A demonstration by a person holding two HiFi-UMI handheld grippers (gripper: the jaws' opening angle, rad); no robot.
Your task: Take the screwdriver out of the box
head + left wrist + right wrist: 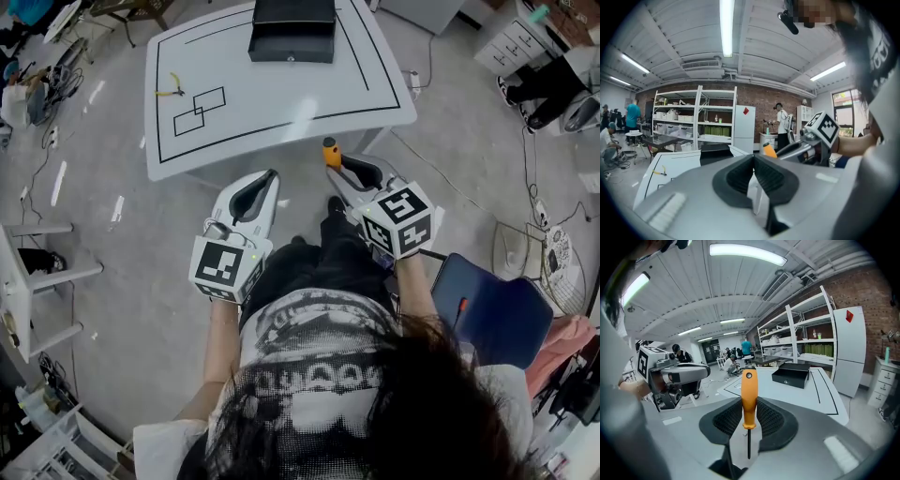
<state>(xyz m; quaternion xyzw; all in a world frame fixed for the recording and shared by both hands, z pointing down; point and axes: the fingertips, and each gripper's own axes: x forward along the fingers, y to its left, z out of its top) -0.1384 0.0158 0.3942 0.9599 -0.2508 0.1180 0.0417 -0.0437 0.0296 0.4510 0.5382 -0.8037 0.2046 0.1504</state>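
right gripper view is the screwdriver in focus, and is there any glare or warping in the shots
Right gripper view: the screwdriver is sharp, while shelves and ceiling lights bow from wide-angle distortion and corners go dark. Head view: a soft glare patch sits on the white table.

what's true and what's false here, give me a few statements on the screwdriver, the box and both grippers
1. The right gripper is closed on the orange-handled screwdriver. True.
2. The screwdriver lies inside the black box. False: it is out of the box, upright between the right gripper's pads.
3. The left gripper holds nothing. True.
4. The black box stands on the floor. False: it stands on the white table.
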